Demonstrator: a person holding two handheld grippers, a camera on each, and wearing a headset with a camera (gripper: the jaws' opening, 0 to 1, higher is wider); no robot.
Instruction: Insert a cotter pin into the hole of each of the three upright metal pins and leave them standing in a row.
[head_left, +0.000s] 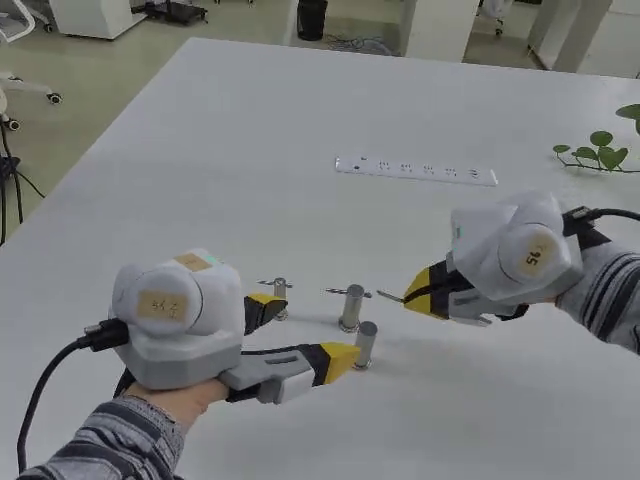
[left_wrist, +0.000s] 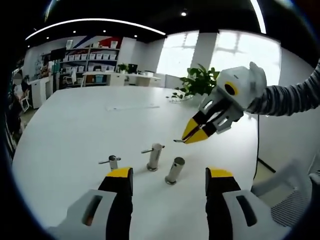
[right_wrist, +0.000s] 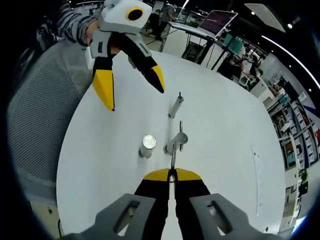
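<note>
left gripper (head_left: 305, 332) spread wide beside the bare pin (head_left: 366, 342). right gripper (head_left: 412, 292) pinching a cotter pin (head_left: 390, 297): level it with the hole, then push straight.

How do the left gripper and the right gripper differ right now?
The left gripper is open, jaws spread, holding nothing; the right gripper is shut on a cotter pin. The left gripper faces the bare metal pin; the right gripper faces an already fitted metal pin. Both have yellow-tipped black jaws.
</note>
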